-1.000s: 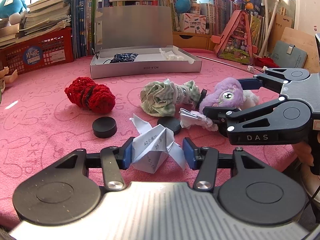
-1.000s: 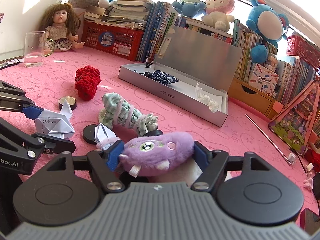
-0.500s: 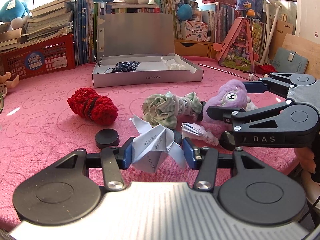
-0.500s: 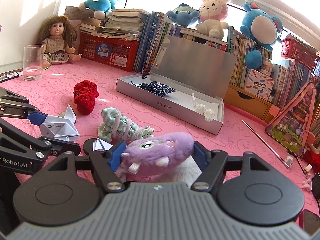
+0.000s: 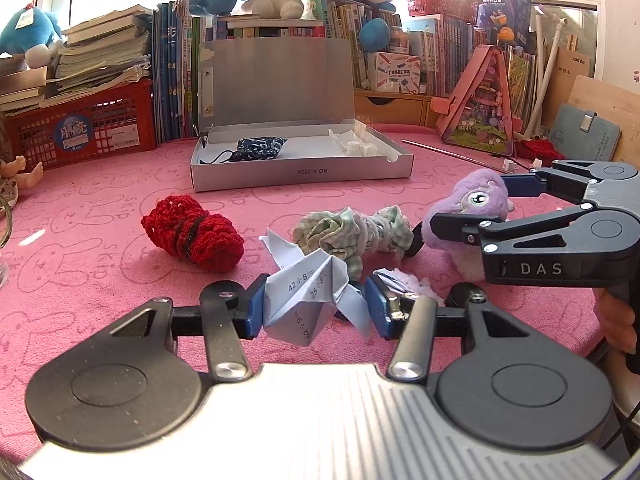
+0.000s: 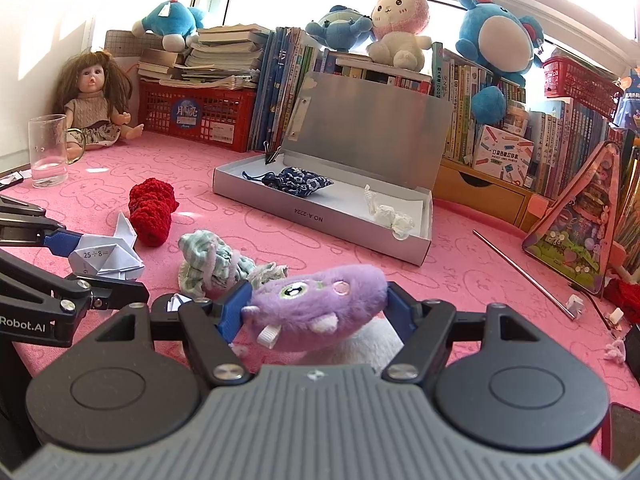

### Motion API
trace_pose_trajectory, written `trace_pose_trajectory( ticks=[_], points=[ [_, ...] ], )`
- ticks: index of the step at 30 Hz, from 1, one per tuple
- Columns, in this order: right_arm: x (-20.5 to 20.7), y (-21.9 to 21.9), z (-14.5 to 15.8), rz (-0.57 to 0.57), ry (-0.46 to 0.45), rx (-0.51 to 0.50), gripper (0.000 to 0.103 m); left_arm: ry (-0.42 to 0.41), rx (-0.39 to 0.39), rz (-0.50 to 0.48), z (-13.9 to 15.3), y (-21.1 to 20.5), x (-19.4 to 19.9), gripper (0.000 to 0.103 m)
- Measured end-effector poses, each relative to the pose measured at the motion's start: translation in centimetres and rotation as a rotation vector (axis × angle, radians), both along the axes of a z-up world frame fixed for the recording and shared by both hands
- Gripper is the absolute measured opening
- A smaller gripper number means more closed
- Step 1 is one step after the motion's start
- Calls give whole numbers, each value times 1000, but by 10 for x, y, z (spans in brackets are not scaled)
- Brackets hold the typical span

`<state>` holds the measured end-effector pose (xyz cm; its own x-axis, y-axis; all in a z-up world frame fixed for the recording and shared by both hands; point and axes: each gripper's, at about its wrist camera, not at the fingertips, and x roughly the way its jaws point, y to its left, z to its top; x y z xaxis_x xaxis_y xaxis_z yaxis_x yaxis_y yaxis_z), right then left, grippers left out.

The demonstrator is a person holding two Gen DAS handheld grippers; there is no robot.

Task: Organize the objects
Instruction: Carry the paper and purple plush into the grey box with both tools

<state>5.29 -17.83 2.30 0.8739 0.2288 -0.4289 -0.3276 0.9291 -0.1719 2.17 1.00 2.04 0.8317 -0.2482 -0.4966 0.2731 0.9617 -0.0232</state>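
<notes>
1. The left hand-held gripper [image 5: 316, 307] is closed on a folded paper piece [image 5: 310, 300] printed with sums, its blue pads pressing both sides; a pointed flap sticks up and away from the camera.
2. The right hand-held gripper [image 6: 316, 306] clamps a purple plush toy [image 6: 320, 306], whose long axis runs crosswise from pad to pad, its eye facing up.
3. Both held things hang above the near edge of the bench [image 5: 100, 216], which is covered by a pink cloth with rabbit outlines.
4. On the bench lie a red crocheted bundle [image 5: 192, 236] and a green checked cloth roll [image 5: 352, 236].
5. Farther back sits an open silver box [image 6: 320, 216] with its lid upright, holding a dark blue pouch [image 6: 300, 182].
6. Behind are books, a red basket [image 6: 196, 118], plush toys, a doll [image 6: 92, 108] and bright windows.
</notes>
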Motion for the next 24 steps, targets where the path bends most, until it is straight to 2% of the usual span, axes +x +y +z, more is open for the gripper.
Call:
trace_pose_trajectory(
  ticks=[24],
  points=[
    [39,-43,23,-118,45,211,72,-57,-14,36,27,6,42,57]
  ],
)
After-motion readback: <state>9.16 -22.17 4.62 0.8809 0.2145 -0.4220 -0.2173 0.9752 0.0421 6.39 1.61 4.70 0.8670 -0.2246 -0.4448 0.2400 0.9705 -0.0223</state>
